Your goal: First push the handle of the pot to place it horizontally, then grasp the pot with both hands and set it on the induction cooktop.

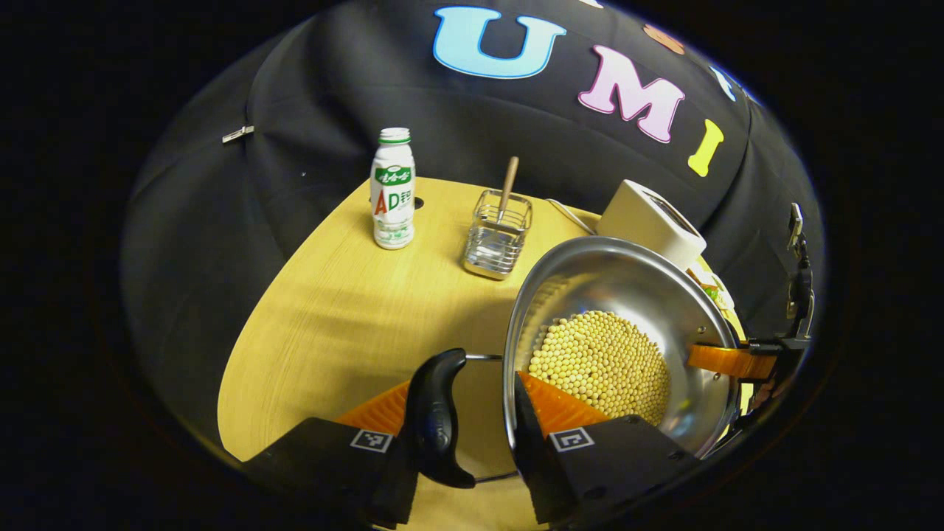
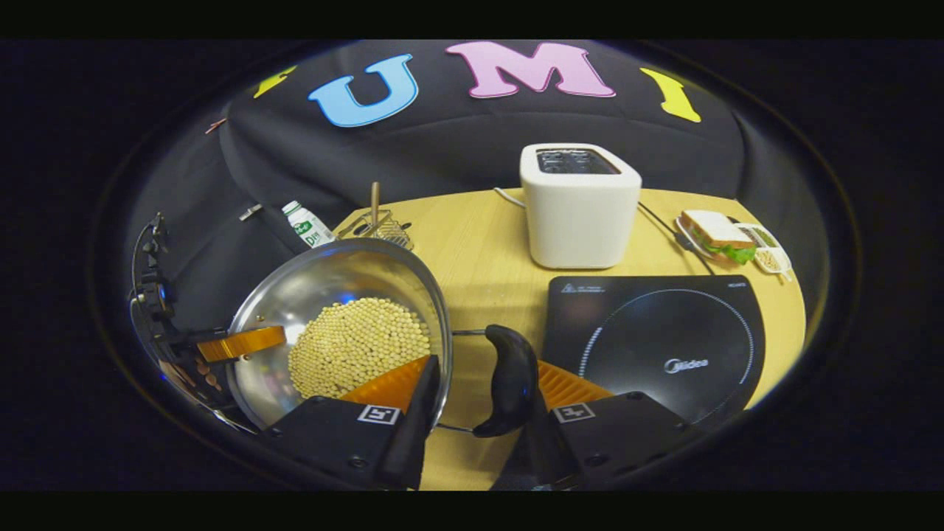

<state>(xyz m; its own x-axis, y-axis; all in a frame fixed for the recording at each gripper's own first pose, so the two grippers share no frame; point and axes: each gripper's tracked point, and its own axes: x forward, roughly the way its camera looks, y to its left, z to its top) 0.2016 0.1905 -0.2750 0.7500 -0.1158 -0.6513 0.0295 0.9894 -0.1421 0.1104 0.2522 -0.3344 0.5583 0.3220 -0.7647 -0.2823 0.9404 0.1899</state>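
Note:
A steel pot point(image 1: 619, 287) half full of soybeans point(image 1: 601, 365) is held between both grippers. My left gripper point(image 1: 463, 387) clamps one black side handle point(image 1: 435, 413) together with the pot's rim, with one finger inside the wall and the other outside the handle. In the right gripper view my right gripper point(image 2: 485, 366) grips the opposite black handle point(image 2: 509, 380) and the rim of the pot point(image 2: 324, 284) the same way. Across the pot, each view shows the other gripper's finger reaching over the rim. The black induction cooktop point(image 2: 664, 332) lies on the table just right of the pot.
A white toaster point(image 2: 579, 206) stands behind the cooktop, with a plate holding a sandwich point(image 2: 719, 236) to its right. A milk bottle point(image 1: 392, 192) and a wire utensil rack point(image 1: 498, 236) with a wooden stick stand at the far left of the wooden table point(image 1: 339, 317).

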